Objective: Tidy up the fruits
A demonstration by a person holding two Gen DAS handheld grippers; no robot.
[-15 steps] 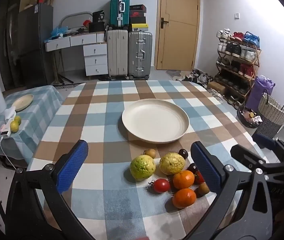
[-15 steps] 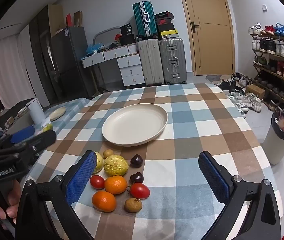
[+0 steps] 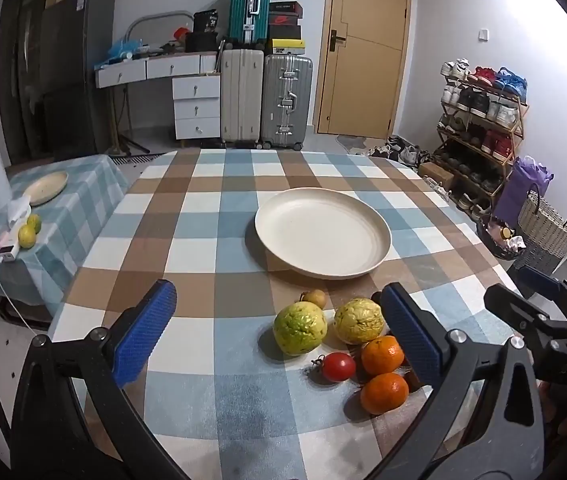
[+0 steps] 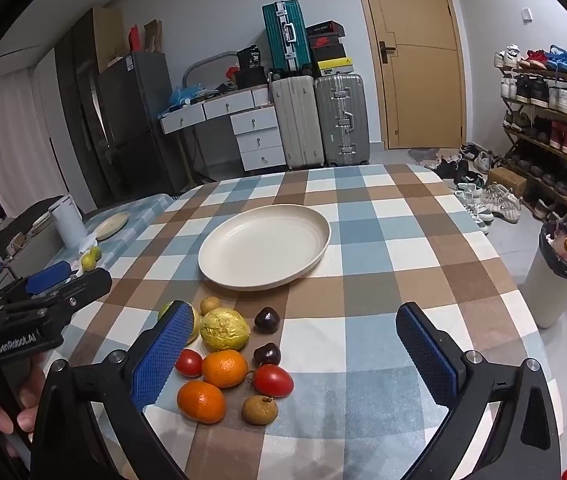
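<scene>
Left wrist view
- Left hand-held gripper [image 3: 279, 336]: spread wide, nothing between the blue pads, hovering above the near end of the counter [image 3: 187, 240].
- Fruit pile: bunched on the checked cloth just in front of the empty cream plate [image 3: 381, 236]; none on the plate yet.
- Green guava [image 3: 300, 328]: large, knobbly, probably firm and fairly heavy; best taken across the widest middle.
- Yellow guava [image 3: 358, 321]: just beside the green one, partly behind the right-hand pad; same grasp likely.
- Oranges [image 3: 382, 354]: two, round and smooth, liable to roll; best squeezed on opposite sides at the equator.
- Red tomato [image 3: 338, 366]: small, thin-skinned, likely soft; light pressure only.
- Right hand-held gripper [image 3: 539, 312]: seen from the side at the right edge, apart from the fruit.

Right wrist view
- Right hand-held gripper [image 4: 291, 352]: jaws wide, holding nothing, above the pile.
- Dark fruits [image 4: 266, 318]: two, small and glossy, probably slippery and easily bruised.
- Brown fruit [image 4: 259, 410]: nearest, small, rough skin, likely light.
- Second tomato [image 4: 273, 380]: touching the nearer orange, so crowding may hinder a clean pad approach.
- Hand [image 4: 11, 400]: gripping the left tool's handle at the left edge.
</scene>
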